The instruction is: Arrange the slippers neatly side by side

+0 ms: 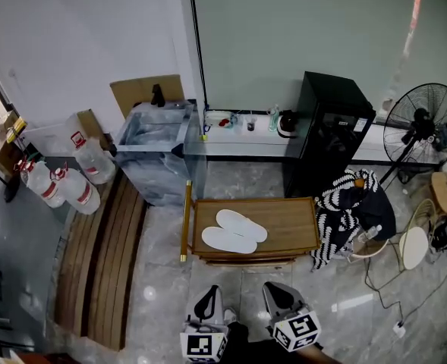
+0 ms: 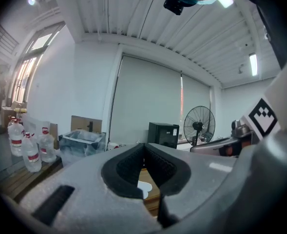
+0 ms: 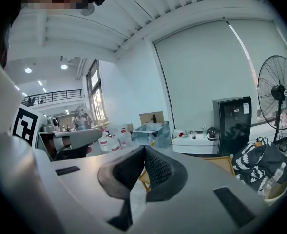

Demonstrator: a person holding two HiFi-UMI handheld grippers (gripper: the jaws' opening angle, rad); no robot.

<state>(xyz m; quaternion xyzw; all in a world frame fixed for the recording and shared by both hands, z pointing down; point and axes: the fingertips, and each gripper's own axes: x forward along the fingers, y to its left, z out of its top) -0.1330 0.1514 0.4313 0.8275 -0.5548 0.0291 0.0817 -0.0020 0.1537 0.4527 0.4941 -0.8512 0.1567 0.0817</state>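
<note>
Two white slippers lie on a low wooden table (image 1: pixel 299 226) in the head view. The farther slipper (image 1: pixel 242 224) partly overlaps the nearer slipper (image 1: pixel 227 240), and both lie at a slant. My left gripper (image 1: pixel 210 294) and right gripper (image 1: pixel 278 293) hover side by side over the floor in front of the table, well short of the slippers. Both are shut and empty. In the left gripper view the left gripper (image 2: pixel 143 145) has its tips touching, and a bit of white slipper (image 2: pixel 143 186) shows below them. In the right gripper view the right gripper (image 3: pixel 144 148) is closed too.
A black cabinet (image 1: pixel 325 131) and a standing fan (image 1: pixel 424 123) stand behind and right of the table. A striped cloth (image 1: pixel 352 203) hangs beside the table's right end. At the left are water bottles (image 1: pixel 64 184), a clear plastic bin (image 1: pixel 158 146) and a slatted wooden bench (image 1: pixel 105 256).
</note>
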